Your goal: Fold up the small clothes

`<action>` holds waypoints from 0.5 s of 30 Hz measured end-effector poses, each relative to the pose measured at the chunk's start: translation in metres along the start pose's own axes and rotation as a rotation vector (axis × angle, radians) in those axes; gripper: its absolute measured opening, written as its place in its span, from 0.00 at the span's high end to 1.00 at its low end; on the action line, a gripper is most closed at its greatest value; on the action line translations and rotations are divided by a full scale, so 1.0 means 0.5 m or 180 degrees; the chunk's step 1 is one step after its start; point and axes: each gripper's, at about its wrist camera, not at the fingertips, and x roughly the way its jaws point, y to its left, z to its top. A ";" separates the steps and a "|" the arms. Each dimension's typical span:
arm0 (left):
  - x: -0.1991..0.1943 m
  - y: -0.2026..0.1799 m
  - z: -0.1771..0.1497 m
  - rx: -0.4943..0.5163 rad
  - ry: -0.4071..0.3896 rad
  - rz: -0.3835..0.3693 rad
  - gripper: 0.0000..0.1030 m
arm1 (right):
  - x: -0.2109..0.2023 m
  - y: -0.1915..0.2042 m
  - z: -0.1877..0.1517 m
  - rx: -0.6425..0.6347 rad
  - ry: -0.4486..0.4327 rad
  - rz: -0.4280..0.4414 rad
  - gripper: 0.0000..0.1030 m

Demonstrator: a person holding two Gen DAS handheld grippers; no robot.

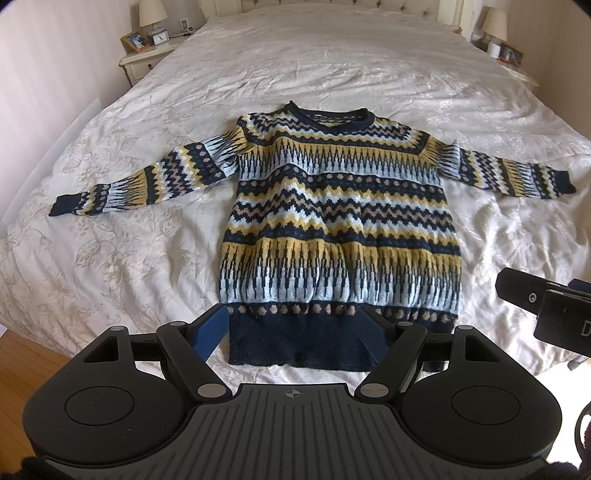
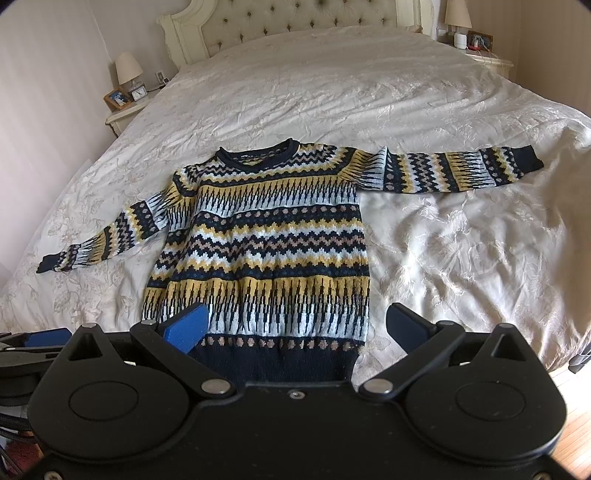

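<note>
A patterned knit sweater [image 1: 332, 206] in navy, yellow and pale blue lies flat and face up on the bed, both sleeves spread out to the sides, its navy hem toward me. It also shows in the right wrist view [image 2: 266, 236]. My left gripper [image 1: 295, 328] is open and empty, hovering just above the navy hem near the bed's front edge. My right gripper [image 2: 295, 328] is open and empty too, over the hem's right part. The right gripper's body [image 1: 546, 306] shows at the right edge of the left wrist view.
The white floral bedspread [image 1: 129, 240] covers a wide bed. A nightstand [image 1: 147, 59] with a lamp, a clock and a photo frame stands at the back left. Another nightstand [image 2: 487, 59] stands at the back right. A tufted headboard [image 2: 295, 22] is behind. Wood floor [image 2: 569, 391] borders the bed's front.
</note>
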 end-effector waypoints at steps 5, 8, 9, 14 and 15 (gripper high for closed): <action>0.002 0.004 0.003 -0.0010 0.0023 0.0012 0.27 | 0.001 0.001 0.000 -0.0007 0.0009 0.0008 0.01; 0.003 0.004 0.005 -0.0001 0.0020 0.0012 0.27 | 0.001 0.002 -0.001 -0.0004 0.0009 0.0005 0.01; 0.004 0.004 0.005 0.0003 0.0021 0.0015 0.27 | 0.002 0.000 0.001 0.0001 0.0014 0.0005 0.01; 0.003 0.002 0.008 0.0005 0.0029 0.0026 0.27 | 0.007 -0.003 0.007 0.0006 0.0026 0.0007 0.01; 0.004 0.002 0.009 0.0007 0.0029 0.0031 0.27 | 0.008 -0.003 0.007 0.0004 0.0027 0.0008 0.01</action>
